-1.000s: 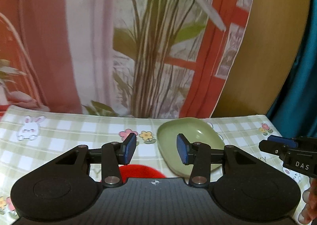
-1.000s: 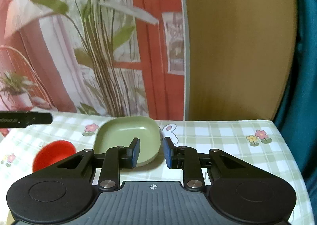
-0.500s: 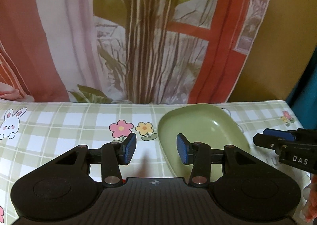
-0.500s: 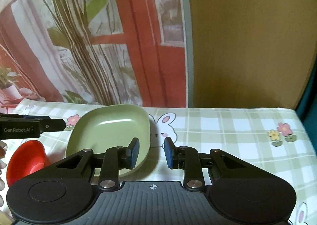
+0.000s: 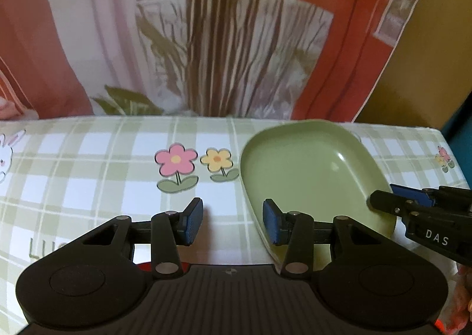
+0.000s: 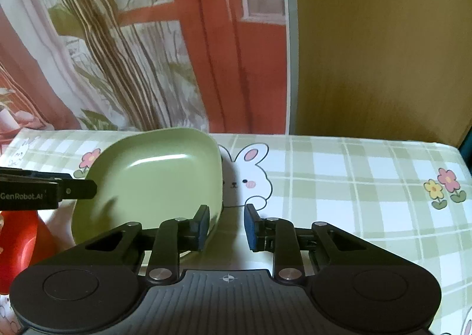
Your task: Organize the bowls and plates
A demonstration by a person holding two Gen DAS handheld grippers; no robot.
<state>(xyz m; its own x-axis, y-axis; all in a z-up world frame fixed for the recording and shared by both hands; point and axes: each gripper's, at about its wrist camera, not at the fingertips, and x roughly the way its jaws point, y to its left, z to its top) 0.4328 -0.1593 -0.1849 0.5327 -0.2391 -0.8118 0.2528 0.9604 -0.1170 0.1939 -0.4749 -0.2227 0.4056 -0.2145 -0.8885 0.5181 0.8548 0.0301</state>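
A green squarish plate (image 5: pixel 312 169) lies on the checked tablecloth; it also shows in the right wrist view (image 6: pixel 153 178). My left gripper (image 5: pixel 233 224) is open and empty, its right finger over the plate's near left rim. My right gripper (image 6: pixel 227 227) is open and empty, its left finger over the plate's near right rim. A red bowl (image 6: pixel 17 243) sits at the left of the plate, mostly hidden under my left gripper in the left wrist view (image 5: pixel 183 265). Each gripper's tip shows in the other's view.
The table (image 6: pixel 354 175) has a green checked cloth with flower and rabbit prints. A printed curtain (image 5: pixel 206 34) hangs right behind its far edge. A brown wall (image 6: pixel 383 45) stands at the back right.
Both grippers have moved forward and down toward the green plate, which now looks larger. The right gripper's fingers have opened wider. The red bowl has slipped under the left gripper's body.
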